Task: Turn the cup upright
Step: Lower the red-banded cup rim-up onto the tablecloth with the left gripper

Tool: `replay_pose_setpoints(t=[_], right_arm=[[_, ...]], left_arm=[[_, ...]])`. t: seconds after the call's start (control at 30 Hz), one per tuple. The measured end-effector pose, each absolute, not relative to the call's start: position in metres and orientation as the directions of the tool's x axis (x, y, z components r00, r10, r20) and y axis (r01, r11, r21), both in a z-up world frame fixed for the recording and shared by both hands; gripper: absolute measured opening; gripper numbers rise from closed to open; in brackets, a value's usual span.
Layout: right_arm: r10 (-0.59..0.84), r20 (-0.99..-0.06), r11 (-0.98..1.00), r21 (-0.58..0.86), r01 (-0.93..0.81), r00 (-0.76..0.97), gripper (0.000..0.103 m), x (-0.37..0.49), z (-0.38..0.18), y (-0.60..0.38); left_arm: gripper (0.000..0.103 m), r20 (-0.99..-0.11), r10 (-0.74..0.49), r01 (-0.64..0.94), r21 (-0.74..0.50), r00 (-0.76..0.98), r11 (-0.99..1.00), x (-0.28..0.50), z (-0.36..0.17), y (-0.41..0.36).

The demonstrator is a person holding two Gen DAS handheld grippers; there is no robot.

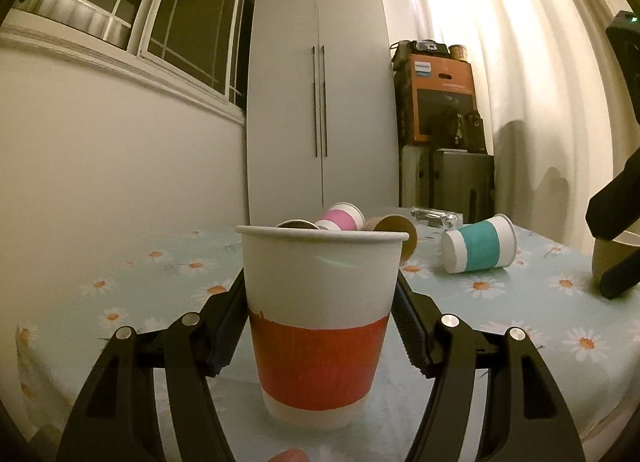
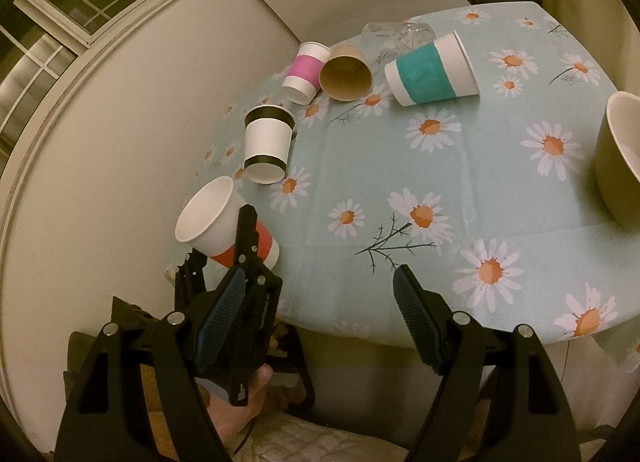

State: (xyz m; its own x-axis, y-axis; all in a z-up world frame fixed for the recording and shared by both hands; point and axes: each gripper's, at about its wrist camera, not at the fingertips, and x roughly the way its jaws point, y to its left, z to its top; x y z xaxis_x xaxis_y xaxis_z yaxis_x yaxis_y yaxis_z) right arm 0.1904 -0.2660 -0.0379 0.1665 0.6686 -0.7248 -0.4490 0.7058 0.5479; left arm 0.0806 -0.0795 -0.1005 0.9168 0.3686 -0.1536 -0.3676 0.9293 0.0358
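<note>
A white paper cup with a red band [image 1: 320,326] stands upright on the daisy tablecloth [image 1: 520,322], mouth up, between the fingers of my left gripper [image 1: 320,322]. The pads sit against its sides, so the gripper is shut on it. In the right wrist view the same cup [image 2: 216,221] stands near the table's left edge with the left gripper [image 2: 246,246] around it. My right gripper [image 2: 320,302] is open and empty above the table's near edge.
Other cups lie on their sides: black-banded [image 2: 266,145], pink-banded [image 2: 305,71], brown [image 2: 346,73], teal-banded [image 2: 432,69]. A clear glass [image 2: 396,33] lies behind them. A large bowl [image 2: 620,161] stands at the right edge. A wall runs along the left.
</note>
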Motion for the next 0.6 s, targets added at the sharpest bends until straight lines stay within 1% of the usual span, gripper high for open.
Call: replay_pose_setpoints(t=[0.2, 0.27, 0.43, 0.6], right_arm=[[0.665, -0.727, 0.709, 0.546, -0.446, 0.168, 0.076, 0.1910, -0.0386, -0.2675], [0.665, -0.728, 0.710, 0.544, -0.446, 0.170, 0.076, 0.1913, -0.0389, -0.2677], [0.662, -0.730, 0.710, 0.539, -0.452, 0.171, 0.076, 0.1918, -0.0393, -0.2681], [0.667, -0.723, 0.710, 0.545, -0.446, 0.178, 0.076, 0.1933, -0.0392, -0.2694]], left_arm=[[0.066, -0.175, 0.358, -0.360, 0.022, 0.917, 0.933, 0.0794, -0.1066, -0.0788], [0.072, -0.178, 0.356, -0.360, 0.015, 0.917, 0.933, 0.0788, -0.1062, -0.0776], [0.073, -0.183, 0.343, -0.348, 0.005, 0.921, 0.937, 0.0767, -0.1012, -0.0783], [0.087, -0.195, 0.339, -0.347, -0.007, 0.920, 0.938, 0.0731, -0.0983, -0.0784]])
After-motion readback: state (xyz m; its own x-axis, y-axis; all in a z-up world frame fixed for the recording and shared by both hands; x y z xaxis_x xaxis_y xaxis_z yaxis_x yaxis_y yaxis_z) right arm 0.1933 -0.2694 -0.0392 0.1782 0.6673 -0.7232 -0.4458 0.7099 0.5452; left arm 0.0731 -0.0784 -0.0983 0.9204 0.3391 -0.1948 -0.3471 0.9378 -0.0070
